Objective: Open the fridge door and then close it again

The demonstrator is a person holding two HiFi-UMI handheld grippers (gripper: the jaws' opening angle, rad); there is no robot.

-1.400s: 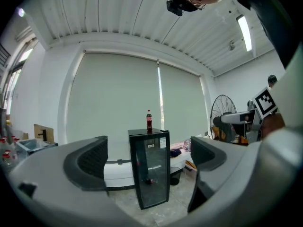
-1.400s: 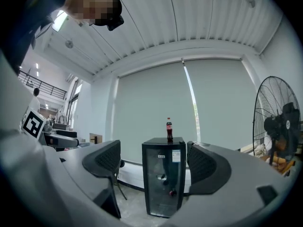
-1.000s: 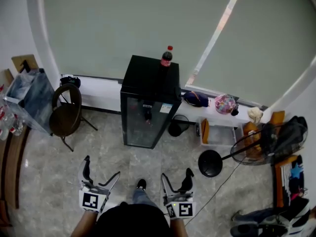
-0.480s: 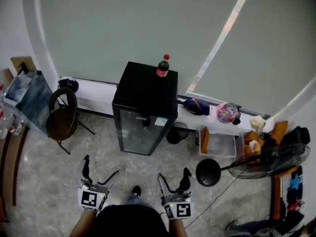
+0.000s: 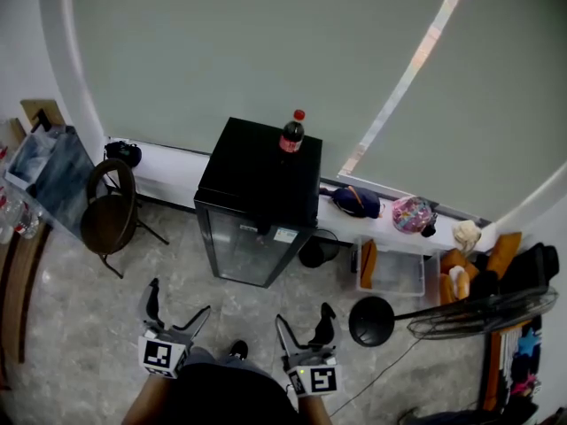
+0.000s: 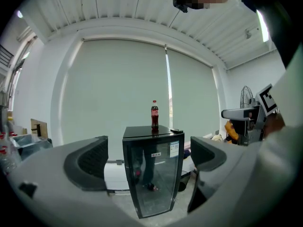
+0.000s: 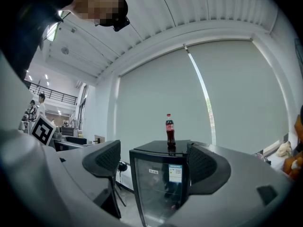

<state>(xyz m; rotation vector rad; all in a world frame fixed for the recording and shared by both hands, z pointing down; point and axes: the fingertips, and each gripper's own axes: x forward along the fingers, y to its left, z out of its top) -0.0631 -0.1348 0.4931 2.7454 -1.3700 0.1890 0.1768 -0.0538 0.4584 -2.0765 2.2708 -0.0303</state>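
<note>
The small black fridge [image 5: 259, 193] stands on the floor by the wall. Its glass door [image 5: 244, 253] is shut. A soda bottle [image 5: 291, 133] stands on top of it. The person stands in front of the fridge, well apart from it. The left claw [image 5: 180, 304] and the right claw [image 5: 303, 319] are both wide and hold nothing. They are held low, near the person's body, and point at the fridge. I think this is so that one can reach for the door. The door is not yet opened.
</note>
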